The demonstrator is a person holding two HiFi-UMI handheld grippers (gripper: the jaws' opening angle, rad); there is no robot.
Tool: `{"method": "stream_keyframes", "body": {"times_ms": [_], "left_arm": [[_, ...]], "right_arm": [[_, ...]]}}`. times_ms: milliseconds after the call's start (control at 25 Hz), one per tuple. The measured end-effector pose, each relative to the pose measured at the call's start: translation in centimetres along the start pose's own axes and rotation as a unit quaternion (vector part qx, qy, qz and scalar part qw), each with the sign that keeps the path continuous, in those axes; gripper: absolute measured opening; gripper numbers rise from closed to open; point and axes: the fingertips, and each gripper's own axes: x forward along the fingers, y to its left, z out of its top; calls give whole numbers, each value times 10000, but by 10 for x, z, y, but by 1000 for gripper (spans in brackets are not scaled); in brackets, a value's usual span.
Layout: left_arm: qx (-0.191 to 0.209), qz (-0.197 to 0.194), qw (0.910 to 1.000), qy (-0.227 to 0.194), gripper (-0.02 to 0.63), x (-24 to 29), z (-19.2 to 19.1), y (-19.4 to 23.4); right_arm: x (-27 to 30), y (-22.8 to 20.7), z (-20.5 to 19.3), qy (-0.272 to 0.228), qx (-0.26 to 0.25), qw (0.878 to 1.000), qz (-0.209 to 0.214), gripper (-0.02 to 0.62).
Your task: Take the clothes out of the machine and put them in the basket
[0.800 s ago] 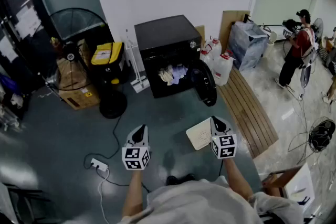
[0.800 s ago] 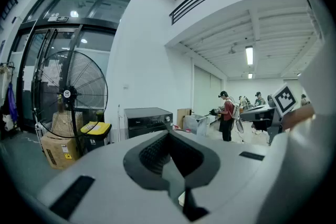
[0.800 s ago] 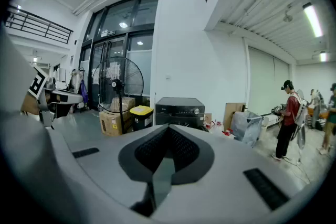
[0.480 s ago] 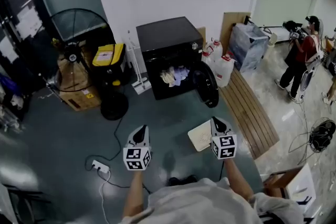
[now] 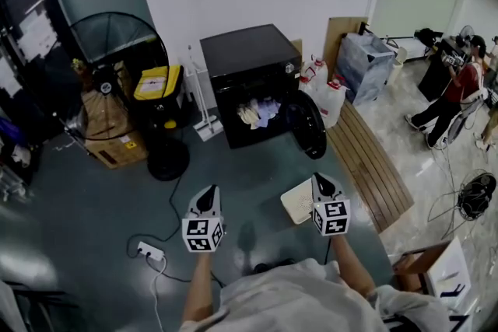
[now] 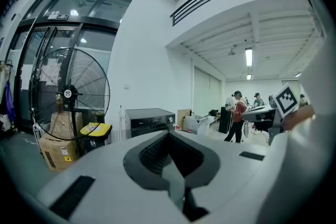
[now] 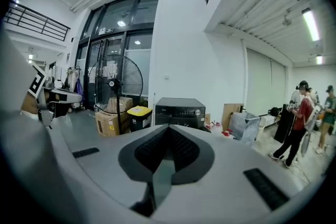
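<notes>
A black washing machine (image 5: pixel 250 58) stands against the white wall, its round door (image 5: pixel 306 125) swung open to the right. Pale and bluish clothes (image 5: pixel 257 112) fill its drum opening. A white basket (image 5: pixel 298 200) lies on the grey floor just left of my right gripper (image 5: pixel 324 183). My left gripper (image 5: pixel 207 197) hovers a step in front of the machine. Both are shut and hold nothing. The machine also shows far ahead in the left gripper view (image 6: pixel 150 120) and in the right gripper view (image 7: pixel 181 110).
A big floor fan (image 5: pixel 117 50), a cardboard box (image 5: pixel 109 132) and a yellow-lidded bin (image 5: pixel 159 85) stand left of the machine. A power strip (image 5: pixel 149 250) and its cable lie on the floor. White jugs (image 5: pixel 327 99) and a wooden slatted strip (image 5: pixel 373 167) sit right. A person (image 5: pixel 455 93) stands far right.
The view has shifted slightly. The person at the far right has moved further right. Both grippers stay where they were, shut.
</notes>
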Motion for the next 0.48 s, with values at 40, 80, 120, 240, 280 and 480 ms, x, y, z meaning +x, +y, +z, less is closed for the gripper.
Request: {"method": "stream_keyframes", "body": {"times_ms": [40, 80, 120, 240, 280, 480], "left_arm": [[9, -16, 10000, 16, 18, 1, 0, 2], [16, -36, 10000, 32, 17, 2, -1, 4], [18, -54, 10000, 46, 18, 2, -3, 7], [-10, -51, 10000, 66, 18, 6, -5, 19], [-22, -43, 10000, 71, 18, 8, -5, 22], [-57, -45, 9999, 80, 18, 18, -6, 33]], "right_arm": [[2, 2, 0, 10, 1, 10000, 5, 25], [4, 5, -1, 28, 11, 10000, 5, 25], [6, 8, -3, 54, 25, 10000, 3, 25], [15, 19, -7, 121, 17, 9999, 31, 25], [18, 21, -7, 136, 0, 9999, 50, 25], [32, 25, -6, 185, -53, 9998, 80, 25]]}}
